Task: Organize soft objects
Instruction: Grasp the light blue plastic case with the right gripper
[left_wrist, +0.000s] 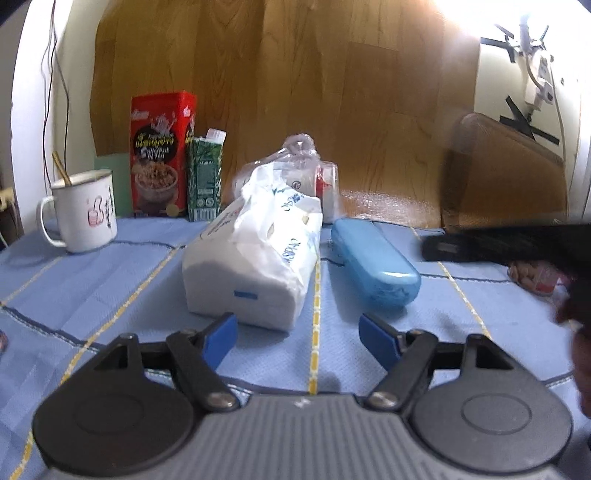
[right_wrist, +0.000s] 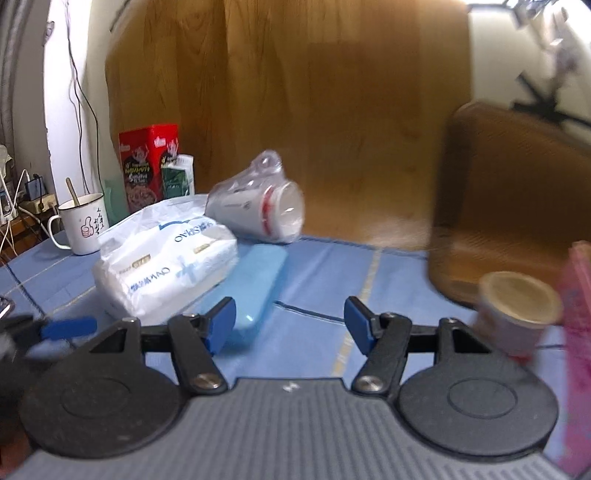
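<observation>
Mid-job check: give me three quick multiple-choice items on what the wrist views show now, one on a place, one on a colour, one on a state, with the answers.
1. Where does the blue case lie relative to the tissue pack in the left wrist view?
A. On top of it
B. Beside it, to its right
C. Behind the mug

2. What colour is the tall box at the back?
A. Red
B. Yellow
C. White

3. How does the left tool stand?
A. Shut on the tissue pack
B. Shut on the mug
C. Open, holding nothing

Answers:
1 B: the case rests on the blue cloth just right of the pack.
2 A: its front and side are red.
3 C: only cloth shows between its blue pads, short of the pack.
</observation>
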